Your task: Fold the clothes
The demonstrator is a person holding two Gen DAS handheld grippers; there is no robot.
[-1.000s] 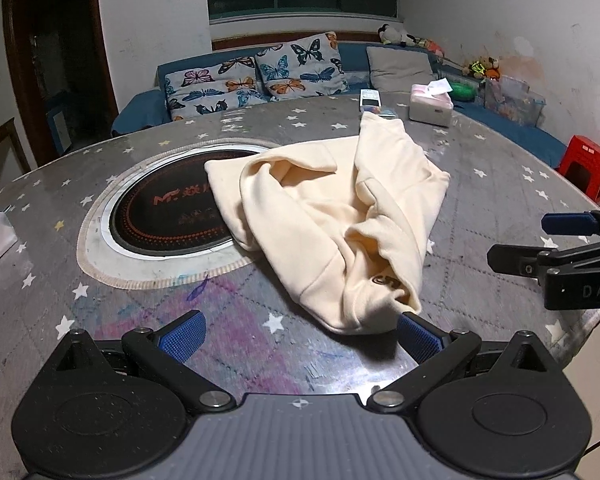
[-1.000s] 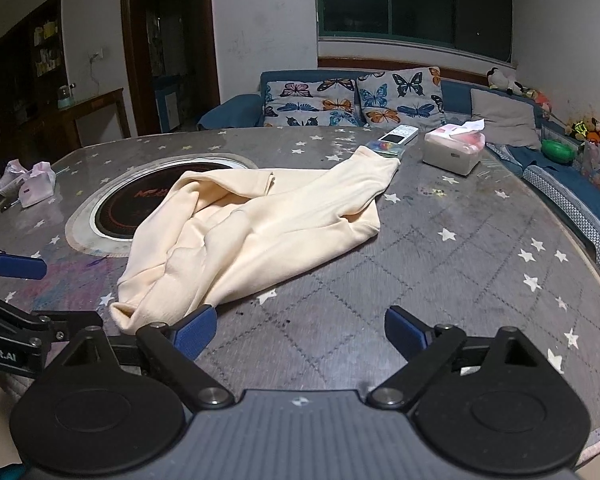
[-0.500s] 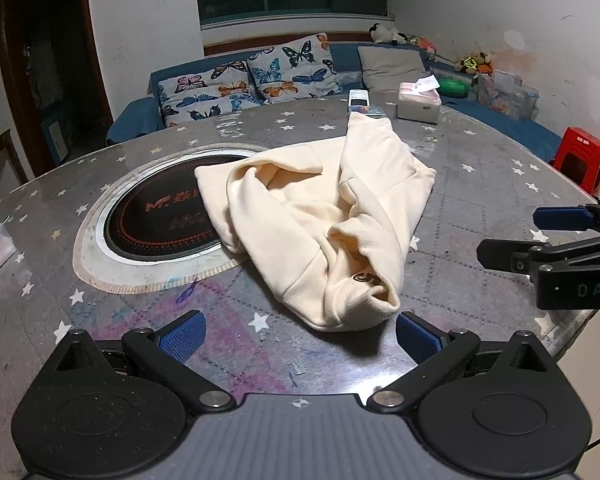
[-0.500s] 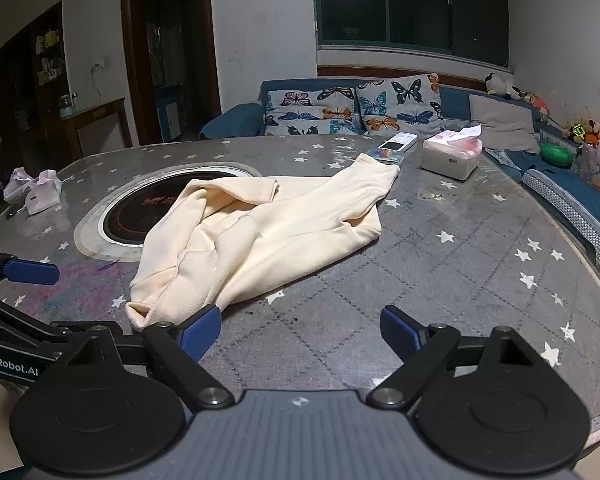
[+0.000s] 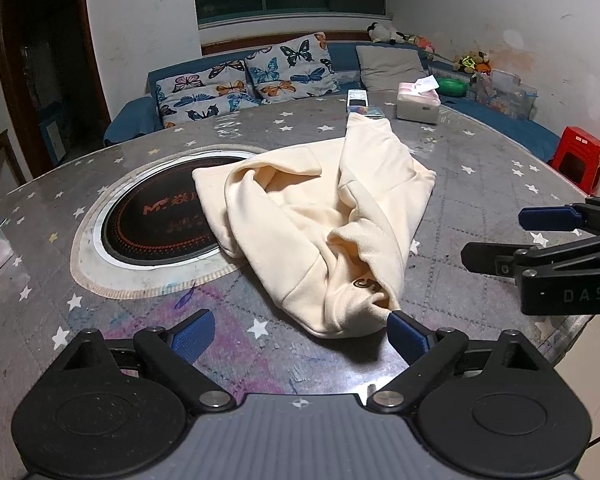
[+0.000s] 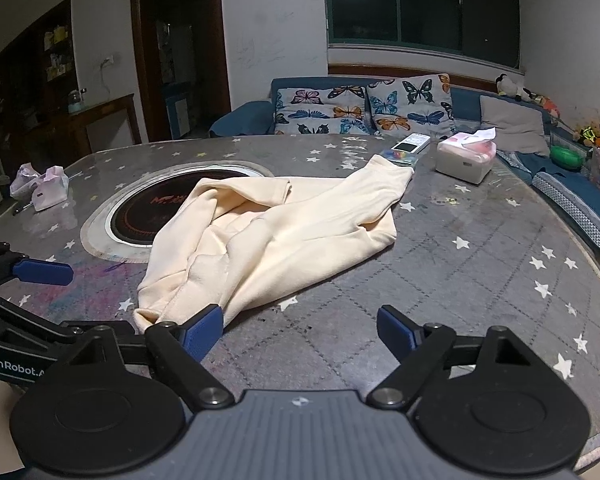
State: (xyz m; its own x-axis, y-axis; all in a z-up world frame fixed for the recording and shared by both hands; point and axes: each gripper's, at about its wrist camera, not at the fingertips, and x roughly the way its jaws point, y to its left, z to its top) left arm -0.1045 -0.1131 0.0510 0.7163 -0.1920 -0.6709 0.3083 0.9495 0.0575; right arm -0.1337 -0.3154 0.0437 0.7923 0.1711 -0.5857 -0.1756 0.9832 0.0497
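Observation:
A cream sweatshirt [image 5: 324,220] lies crumpled on the round grey starred table [image 5: 480,184], one part stretched toward the far side. It also shows in the right wrist view [image 6: 276,236]. My left gripper [image 5: 300,332] is open and empty, low at the table's near edge, just short of the garment's near bunched end. My right gripper [image 6: 300,328] is open and empty, near the same end; its left blue pad [image 6: 204,326] stands in front of the cloth's edge. Each gripper shows at the other view's side.
A round black hotplate [image 5: 160,216] is set in the table, partly under the cloth. A tissue box [image 5: 418,102], a remote [image 5: 358,100] and a small colourful pack sit at the far side. A pink bag [image 6: 44,186] lies at the left. A sofa and a red stool [image 5: 578,160] stand beyond.
Both grippers have drawn back and risen a little from the table, so the garment looks slightly farther away. The garment has not moved. Both stay open.

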